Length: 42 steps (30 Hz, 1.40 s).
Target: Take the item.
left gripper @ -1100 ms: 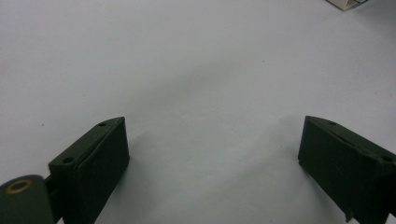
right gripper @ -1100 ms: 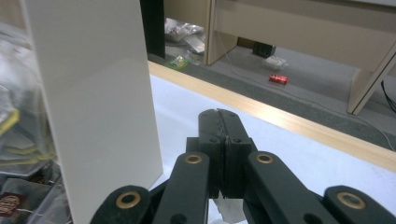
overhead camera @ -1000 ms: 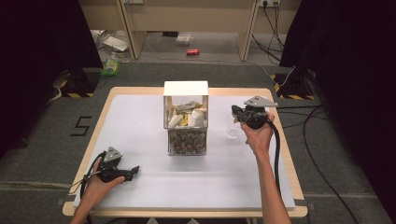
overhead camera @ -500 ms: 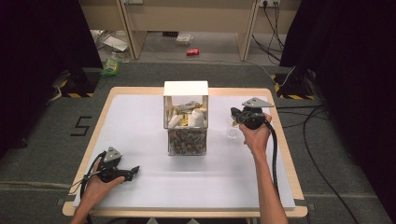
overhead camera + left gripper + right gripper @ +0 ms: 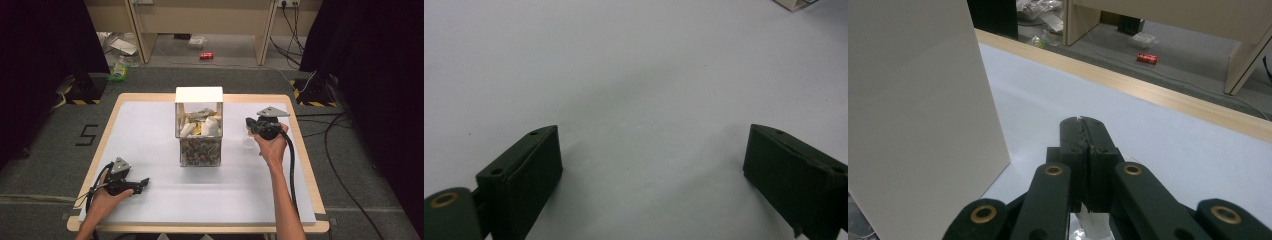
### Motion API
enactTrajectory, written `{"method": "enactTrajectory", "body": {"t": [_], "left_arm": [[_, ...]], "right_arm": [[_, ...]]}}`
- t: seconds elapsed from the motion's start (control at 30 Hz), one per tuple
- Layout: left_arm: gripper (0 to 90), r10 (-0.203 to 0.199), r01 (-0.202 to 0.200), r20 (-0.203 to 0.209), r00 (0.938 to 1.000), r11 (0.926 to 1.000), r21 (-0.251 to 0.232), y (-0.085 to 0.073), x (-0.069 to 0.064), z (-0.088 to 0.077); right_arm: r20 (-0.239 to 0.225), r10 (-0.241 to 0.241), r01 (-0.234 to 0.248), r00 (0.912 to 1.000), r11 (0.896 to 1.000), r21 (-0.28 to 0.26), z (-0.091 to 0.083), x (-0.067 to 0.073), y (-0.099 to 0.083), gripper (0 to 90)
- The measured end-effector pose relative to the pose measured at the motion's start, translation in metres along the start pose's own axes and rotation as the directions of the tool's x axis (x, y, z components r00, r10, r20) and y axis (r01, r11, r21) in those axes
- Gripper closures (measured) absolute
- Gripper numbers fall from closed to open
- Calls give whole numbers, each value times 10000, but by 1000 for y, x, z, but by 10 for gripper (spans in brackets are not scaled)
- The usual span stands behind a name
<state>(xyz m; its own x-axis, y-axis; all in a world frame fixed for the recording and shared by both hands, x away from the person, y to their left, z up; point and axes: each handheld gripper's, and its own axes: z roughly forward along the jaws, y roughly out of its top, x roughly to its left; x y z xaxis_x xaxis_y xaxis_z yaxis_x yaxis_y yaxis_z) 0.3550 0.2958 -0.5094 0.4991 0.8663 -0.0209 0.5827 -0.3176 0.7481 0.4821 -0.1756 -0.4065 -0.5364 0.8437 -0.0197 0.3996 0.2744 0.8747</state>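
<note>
A clear box (image 5: 199, 131) with a white top stands mid-table, holding pale crumpled pieces above several small bits. Its white side (image 5: 913, 100) fills the left of the right gripper view. My right gripper (image 5: 250, 124) hovers just right of the box, pointing towards it. Its jaws are pressed together with a thin pale edge pinched at their tips (image 5: 1079, 119). A clear plastic piece (image 5: 248, 139) hangs below them. My left gripper (image 5: 144, 182) rests on the white table cover (image 5: 150, 125) at the front left, with its jaws (image 5: 649, 165) wide open and nothing between them.
The wooden table edge (image 5: 1168, 97) runs behind the box. On the floor beyond lie a red can (image 5: 206, 56), scattered rubbish (image 5: 120, 60) and cables (image 5: 345, 165). Cables trail from both grippers.
</note>
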Motion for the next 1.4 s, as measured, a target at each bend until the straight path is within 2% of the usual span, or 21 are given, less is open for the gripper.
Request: {"method": "enactTrajectory", "body": {"t": [0.23,0.47,0.73,1.13,1.23,1.4], "left_arm": [[77,3,-3,3,10000,10000,1,0,0,0],[77,0,0,2,10000,10000,1,0,0,0],[77,3,-3,1,10000,10000,2,0,0,0],[77,3,-3,-3,10000,10000,0,0,0,0],[77,5,-5,-3,10000,10000,1,0,0,0],[77,10,-10,-9,10000,10000,5,0,0,0]], "right_arm": [[117,-38,36,9999,9999,133,3,0,-1,856],[200,35,-34,9998,10000,-39,-1,0,1,802],[286,141,-136,9995,9997,-179,-10,2,3,669],[441,377,-351,9983,9977,-584,-30,7,3,420],[624,331,-288,9975,9973,-675,-35,10,-1,385],[556,449,-396,9974,9949,-932,-39,15,-8,368]]}}
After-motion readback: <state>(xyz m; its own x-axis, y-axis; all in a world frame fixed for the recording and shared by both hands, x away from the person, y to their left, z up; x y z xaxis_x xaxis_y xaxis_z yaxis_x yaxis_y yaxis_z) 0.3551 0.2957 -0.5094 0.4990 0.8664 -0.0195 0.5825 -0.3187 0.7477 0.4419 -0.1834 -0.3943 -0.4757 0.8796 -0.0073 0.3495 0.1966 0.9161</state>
